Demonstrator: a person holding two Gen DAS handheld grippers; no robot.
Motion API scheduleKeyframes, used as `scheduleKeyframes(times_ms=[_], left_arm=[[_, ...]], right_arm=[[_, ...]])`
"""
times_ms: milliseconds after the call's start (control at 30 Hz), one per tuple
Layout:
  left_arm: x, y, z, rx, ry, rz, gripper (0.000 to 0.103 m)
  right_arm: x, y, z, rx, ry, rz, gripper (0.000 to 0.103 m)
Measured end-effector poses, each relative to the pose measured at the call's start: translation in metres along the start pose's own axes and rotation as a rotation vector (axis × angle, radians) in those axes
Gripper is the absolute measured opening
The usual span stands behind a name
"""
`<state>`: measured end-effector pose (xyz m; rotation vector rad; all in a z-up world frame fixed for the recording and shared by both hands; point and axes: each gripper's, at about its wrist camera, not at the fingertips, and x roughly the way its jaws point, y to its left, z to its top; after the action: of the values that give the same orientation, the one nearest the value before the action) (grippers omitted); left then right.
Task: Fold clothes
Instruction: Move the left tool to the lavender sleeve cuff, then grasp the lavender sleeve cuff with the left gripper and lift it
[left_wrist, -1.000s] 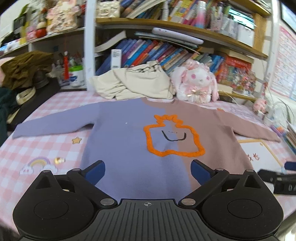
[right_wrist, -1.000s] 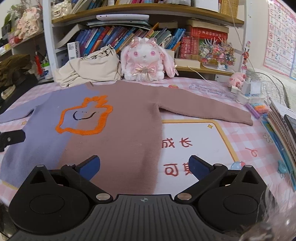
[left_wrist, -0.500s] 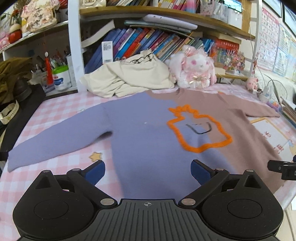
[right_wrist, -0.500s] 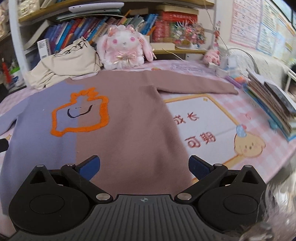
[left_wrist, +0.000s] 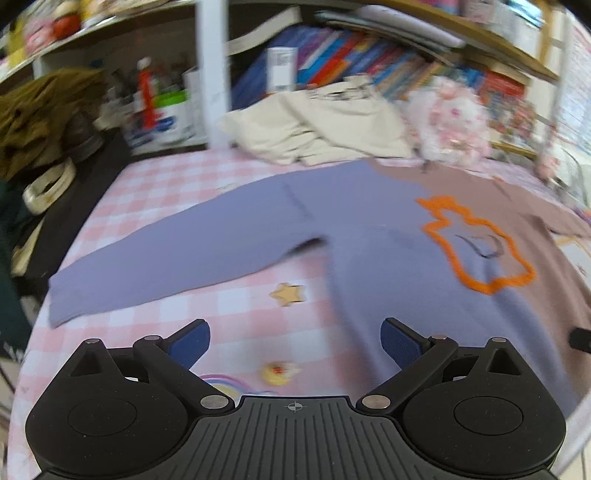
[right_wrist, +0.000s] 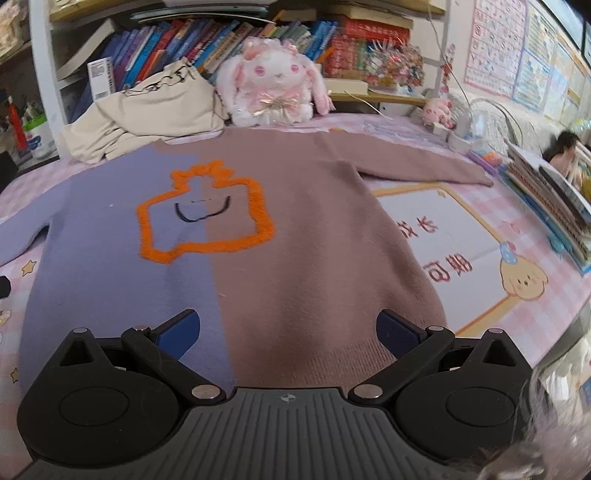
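Hovering wide-open, empty: left gripper (left_wrist: 295, 341), right gripper (right_wrist: 288, 332).

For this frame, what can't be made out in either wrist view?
- Sweater hem: hidden behind the right tool body in the right wrist view.
- Book spines on the shelf: motion blur in the left wrist view makes the titles unreadable.
- Dark object at the right edge, left wrist view: cut off by the frame.
- Left tool: open, but its height above the table cannot be judged.

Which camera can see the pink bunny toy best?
The right wrist view: the bunny toy sits sharp and whole there, facing the camera. The left wrist view shows it only as a blurry pink-white shape far off.
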<state>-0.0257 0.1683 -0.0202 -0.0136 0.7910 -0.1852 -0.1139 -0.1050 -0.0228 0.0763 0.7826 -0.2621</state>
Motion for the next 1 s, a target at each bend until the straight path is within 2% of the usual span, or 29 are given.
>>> scheduleKeyframes(times_ms=[300,533,667,767,900,967,1000], left_arm=[[0.016,0.075,-0.006,-0.202,-0.020,0.158,0.100],[0.017,0.139,-0.009,-0.448,-0.089,0.226,0.099],[0.021,0.170,-0.009,-0.545,-0.101,0.280,0.099],[0.028,0.179,-0.006,-0.552,-0.087,0.278,0.092],[0.035,0.176,-0.001,-0.526,-0.083,0.279,0.074],[0.037,0.172,0.000,-0.537,-0.092,0.260,0.068],[0.038,0.170,0.000,-0.544,-0.096,0.248,0.062]], right_arm=[[-0.006,0.018,0.003,-0.116,-0.022,0.029,0.103],[-0.008,0.030,0.002,-0.197,-0.017,0.038,0.103],[-0.010,0.031,0.003,-0.214,-0.014,0.027,0.103],[-0.012,0.027,0.003,-0.205,-0.024,0.027,0.103],[-0.015,0.022,0.002,-0.184,-0.032,0.023,0.103],[-0.015,0.019,0.002,-0.174,-0.031,0.016,0.103],[-0.015,0.018,0.002,-0.171,-0.030,0.014,0.103]])
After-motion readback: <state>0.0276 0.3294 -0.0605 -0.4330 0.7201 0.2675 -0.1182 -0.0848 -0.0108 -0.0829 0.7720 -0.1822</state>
